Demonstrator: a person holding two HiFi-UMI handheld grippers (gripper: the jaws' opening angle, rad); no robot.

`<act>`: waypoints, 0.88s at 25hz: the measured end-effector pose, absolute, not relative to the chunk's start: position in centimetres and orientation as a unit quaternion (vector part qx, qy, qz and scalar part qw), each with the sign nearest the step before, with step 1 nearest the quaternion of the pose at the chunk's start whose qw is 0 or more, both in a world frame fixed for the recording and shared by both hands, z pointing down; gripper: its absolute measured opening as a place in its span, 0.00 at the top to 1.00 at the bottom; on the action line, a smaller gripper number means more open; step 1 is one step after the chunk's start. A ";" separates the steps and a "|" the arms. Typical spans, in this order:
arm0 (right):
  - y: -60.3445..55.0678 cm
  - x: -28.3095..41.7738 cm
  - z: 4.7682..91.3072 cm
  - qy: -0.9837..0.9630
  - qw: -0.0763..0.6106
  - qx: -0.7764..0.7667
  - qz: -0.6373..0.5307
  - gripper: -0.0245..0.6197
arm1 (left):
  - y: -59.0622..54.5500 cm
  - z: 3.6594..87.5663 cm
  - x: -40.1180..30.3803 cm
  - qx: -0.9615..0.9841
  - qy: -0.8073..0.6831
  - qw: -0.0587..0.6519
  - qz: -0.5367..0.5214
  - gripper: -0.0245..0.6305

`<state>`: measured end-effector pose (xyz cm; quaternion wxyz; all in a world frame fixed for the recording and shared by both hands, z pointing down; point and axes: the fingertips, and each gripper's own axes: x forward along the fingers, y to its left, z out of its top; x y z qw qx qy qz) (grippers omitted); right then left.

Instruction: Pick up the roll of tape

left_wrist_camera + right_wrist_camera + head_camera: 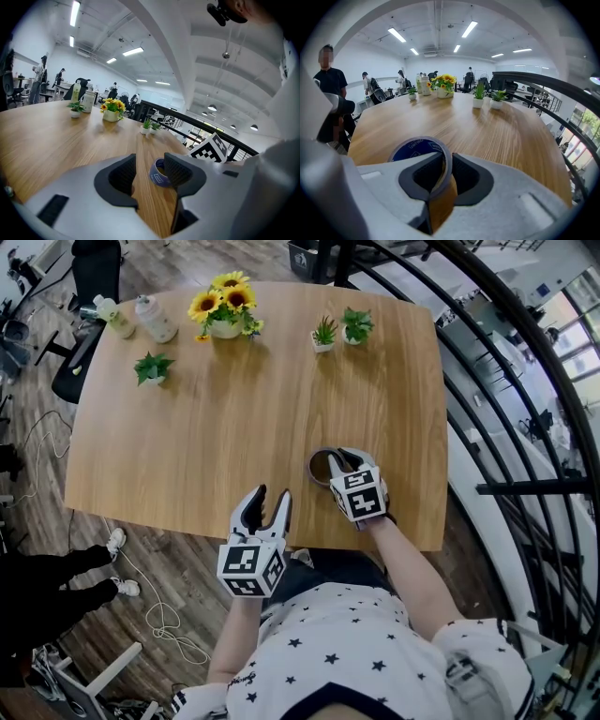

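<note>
The roll of tape (315, 469) lies flat on the wooden table (216, 437) near its front edge, brown outside with a blue-printed core (415, 149). My right gripper (343, 463) reaches down over the roll's near side, one jaw inside the ring and one outside. In the right gripper view the roll's wall is pinched between the two pads (446, 171). My left gripper (268, 505) hovers at the table's front edge, left of the roll, open with nothing between its jaws (149, 174). The roll (158, 172) shows beyond its right jaw.
At the table's far side stand a sunflower pot (225, 307), two bottles (155, 319), and small potted plants (152, 367) (324, 334) (356, 325). A dark railing (506, 409) curves along the right. A person's legs (66, 577) and a cable lie on the floor at left.
</note>
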<state>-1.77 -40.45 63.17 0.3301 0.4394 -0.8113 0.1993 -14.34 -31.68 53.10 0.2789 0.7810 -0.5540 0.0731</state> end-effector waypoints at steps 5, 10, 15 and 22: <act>-39.9 -1.7 62.4 -0.811 0.329 0.446 0.188 0.85 | -30.7 52.5 -14.4 0.783 -0.554 0.274 0.072 0.68; -39.1 -1.6 61.3 -0.813 0.322 0.450 0.179 0.85 | -29.7 51.9 -14.6 0.784 -0.556 0.267 0.067 0.68; -37.7 -1.5 59.6 -0.817 0.310 0.456 0.167 0.86 | -28.3 50.7 -14.7 0.786 -0.560 0.256 0.059 0.68; -35.2 -1.7 57.2 -0.823 0.287 0.464 0.155 0.86 | -26.1 49.5 -15.1 0.787 -0.565 0.241 0.056 0.68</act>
